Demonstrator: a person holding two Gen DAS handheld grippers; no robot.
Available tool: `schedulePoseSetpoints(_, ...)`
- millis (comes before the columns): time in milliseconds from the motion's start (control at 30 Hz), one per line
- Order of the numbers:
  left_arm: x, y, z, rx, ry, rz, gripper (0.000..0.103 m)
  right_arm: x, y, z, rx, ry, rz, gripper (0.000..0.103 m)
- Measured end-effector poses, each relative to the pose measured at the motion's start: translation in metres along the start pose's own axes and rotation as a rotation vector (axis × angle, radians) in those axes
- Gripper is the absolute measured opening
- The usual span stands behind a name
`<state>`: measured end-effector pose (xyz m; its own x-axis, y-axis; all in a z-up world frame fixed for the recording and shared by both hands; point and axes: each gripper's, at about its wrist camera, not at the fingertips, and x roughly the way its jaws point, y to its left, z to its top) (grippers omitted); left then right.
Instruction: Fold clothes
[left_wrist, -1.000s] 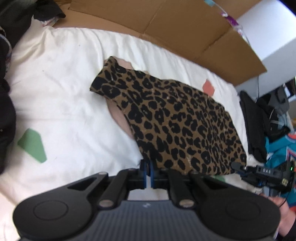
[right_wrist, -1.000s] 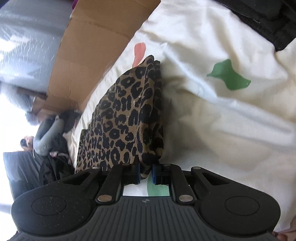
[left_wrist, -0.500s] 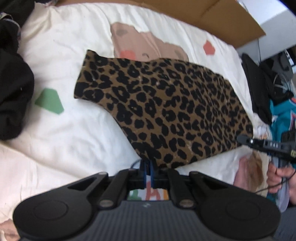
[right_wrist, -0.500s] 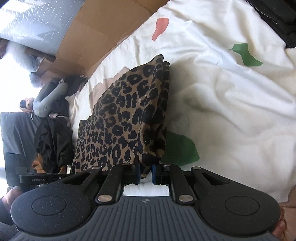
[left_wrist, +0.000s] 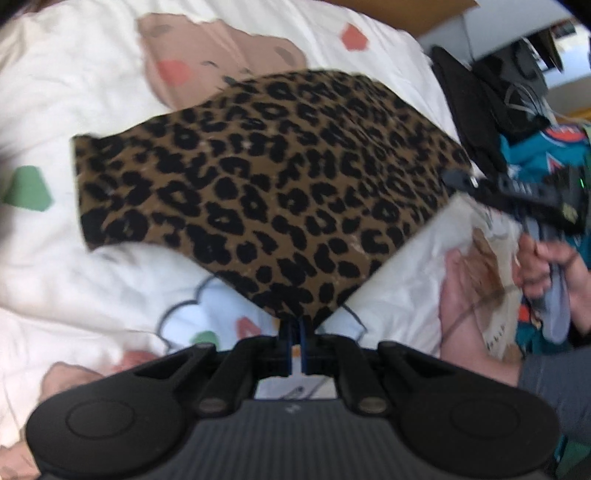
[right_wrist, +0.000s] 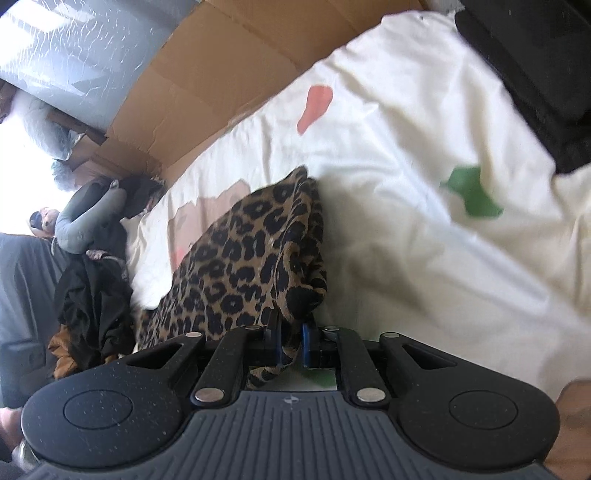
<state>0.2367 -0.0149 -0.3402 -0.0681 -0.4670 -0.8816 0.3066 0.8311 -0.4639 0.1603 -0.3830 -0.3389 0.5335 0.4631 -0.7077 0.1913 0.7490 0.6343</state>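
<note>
1. Since both my grippers pinch the same leopard-print garment (left_wrist: 266, 192), the left wrist view shows it pulled out in a taut sheet across the middle of the frame, above the white printed bedsheet (left_wrist: 74, 273). I judge the two-corner hold is there to keep the cloth flat for a fold.
2. At lower centre of that view my left gripper (left_wrist: 294, 334) is clamped almost fully closed on the garment's near corner, where the fabric narrows to a point.
3. At the right edge the right gripper (left_wrist: 517, 192) reaches in, and a hand (left_wrist: 546, 258) grips its handle. I cannot tell its jaw state from here; the frame is blurred.
4. In the right wrist view the right gripper (right_wrist: 291, 341) is narrow and holding a bunched, doubled edge of the leopard-print garment (right_wrist: 251, 258), which runs from lower centre up toward the middle.
5. The print is black rosettes on tan, and the cloth looks thin and soft, with a rolled hem at the pinch.
6. A cardboard sheet (right_wrist: 207, 74) lines the upper left, and dark clothes (right_wrist: 92, 295) are piled at the left.
</note>
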Motion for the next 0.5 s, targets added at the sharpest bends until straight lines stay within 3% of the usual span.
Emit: schedulePoseSetpoints(500,0.019,-0.031,-0.013,0.134,0.085,-0.070,0.000,0.001,-0.002,0.049,-0.056,-0.081,-0.034,0.008)
